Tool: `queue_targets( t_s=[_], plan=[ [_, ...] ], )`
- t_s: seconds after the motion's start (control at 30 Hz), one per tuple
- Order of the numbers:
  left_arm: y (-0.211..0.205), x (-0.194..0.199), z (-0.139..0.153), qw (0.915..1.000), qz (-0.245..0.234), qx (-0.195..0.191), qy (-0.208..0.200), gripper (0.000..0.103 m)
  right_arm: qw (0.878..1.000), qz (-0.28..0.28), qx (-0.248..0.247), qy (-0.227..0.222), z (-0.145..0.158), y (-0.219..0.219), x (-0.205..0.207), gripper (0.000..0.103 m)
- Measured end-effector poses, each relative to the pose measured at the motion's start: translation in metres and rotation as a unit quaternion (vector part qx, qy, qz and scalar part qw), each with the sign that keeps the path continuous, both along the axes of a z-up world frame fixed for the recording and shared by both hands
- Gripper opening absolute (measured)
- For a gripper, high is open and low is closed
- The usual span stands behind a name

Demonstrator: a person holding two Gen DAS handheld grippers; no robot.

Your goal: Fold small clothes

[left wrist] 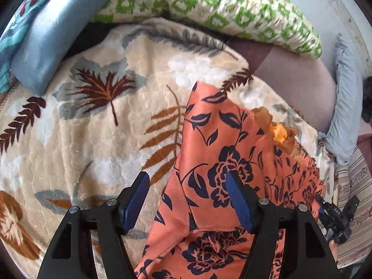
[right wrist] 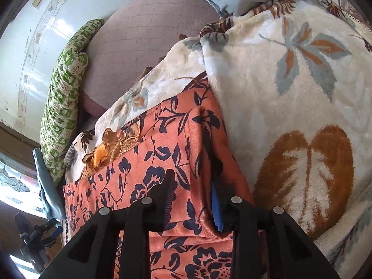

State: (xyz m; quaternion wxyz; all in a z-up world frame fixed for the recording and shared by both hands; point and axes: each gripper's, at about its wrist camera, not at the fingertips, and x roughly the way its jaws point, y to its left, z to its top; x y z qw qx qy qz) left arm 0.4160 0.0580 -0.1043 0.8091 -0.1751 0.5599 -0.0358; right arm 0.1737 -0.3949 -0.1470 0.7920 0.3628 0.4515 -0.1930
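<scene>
From my left wrist view, I find the left gripper (left wrist: 187,182) released: its two blue-padded fingers (left wrist: 137,201) stand well apart above the bedding, with nothing clamped, one finger over the blanket and the other over the garment. The orange floral garment (left wrist: 223,153), printed with dark navy flowers and leaves, lies on the cream leaf-patterned blanket (left wrist: 97,125), running from the lower edge of this view up and to the right, with a folded edge visible along its left side. A scrap of amber lace trim (left wrist: 276,132) sits at the garment's upper right edge. Beyond the blanket I note a green-and-white pillow (left wrist: 209,7), a pale blue cloth (left wrist: 44,46) at upper left and a mauve mattress (left wrist: 297,76) at right. In my right wrist view, the right gripper (right wrist: 193,195) sits over a raised fold of the same garment, the fold standing between its fingers; the jaws are only partly parted, and I cannot tell whether the pads press on the cloth. At the lower right of the left view, the other gripper's black body shows at the garment's far edge.
</scene>
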Motion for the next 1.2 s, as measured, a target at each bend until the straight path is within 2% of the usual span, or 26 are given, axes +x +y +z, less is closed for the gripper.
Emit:
queue_targets(
  t_s=[0.03,0.07,0.1,0.17,0.23,0.3,0.4,0.47,0.5,0.63,0.7,0.77,0.83,0.97,1.13,1.2],
  plan=[
    [-0.009,0.008,-0.007,0.9999,-0.008,0.011,0.011,0.047,1.000,0.010,-0.011,0.008,0.001,0.001,0.005,0.025],
    [-0.019,0.013,-0.012,0.9994,-0.016,0.023,0.019,0.039,0.999,0.027,-0.022,0.006,0.006,0.004,0.010,0.007],
    [-0.027,0.018,-0.015,0.9989,-0.024,0.034,0.023,0.028,0.998,0.041,-0.040,-0.005,0.015,0.007,0.012,0.005],
    [-0.037,0.030,-0.016,0.9973,-0.016,0.071,0.014,0.028,0.996,0.050,-0.060,-0.048,0.035,0.009,0.011,0.005],
    [-0.042,0.041,-0.024,0.9946,-0.010,0.103,0.006,0.027,0.995,0.041,-0.057,-0.064,0.040,0.002,0.010,0.005],
    [-0.046,0.043,-0.034,0.9928,-0.002,0.119,0.015,0.027,0.997,0.036,-0.056,-0.033,0.027,-0.005,0.012,0.005],
    [-0.044,0.029,-0.037,0.9929,-0.003,0.118,0.011,0.027,0.998,0.034,-0.048,0.027,-0.005,-0.009,0.013,0.006],
    [-0.044,0.026,-0.033,0.9919,-0.012,0.126,0.015,0.027,0.998,0.023,-0.053,0.016,-0.004,-0.007,0.006,0.006],
    [-0.042,0.024,-0.029,0.9925,-0.013,0.120,0.017,0.027,0.999,0.014,-0.051,0.011,0.000,-0.005,0.002,0.012],
    [-0.010,0.000,0.000,0.9967,0.009,0.080,0.011,0.027,0.999,0.003,-0.052,-0.002,0.027,0.005,-0.018,0.014],
    [0.002,-0.018,0.014,0.9975,0.016,0.068,0.004,0.027,0.999,0.003,-0.046,-0.020,0.040,0.012,-0.033,0.021],
    [0.009,-0.036,0.024,0.9983,0.015,0.056,0.004,0.029,0.999,0.001,-0.032,-0.032,0.048,0.021,-0.049,0.026],
    [0.011,-0.053,0.028,0.9992,0.015,0.036,0.010,0.034,0.999,0.000,-0.014,-0.041,0.051,0.031,-0.062,0.027],
    [0.007,-0.080,0.025,0.9996,0.020,-0.010,0.020,0.045,0.998,-0.012,0.027,-0.049,0.045,0.044,-0.081,0.027],
    [0.000,-0.083,-0.007,0.9954,0.023,-0.071,0.061,0.046,0.992,-0.041,0.109,-0.058,0.019,0.044,-0.087,0.032],
    [0.002,-0.080,-0.016,0.9943,0.032,-0.071,0.072,0.046,0.992,-0.030,0.117,-0.047,0.012,0.049,-0.083,0.032]
  ],
)
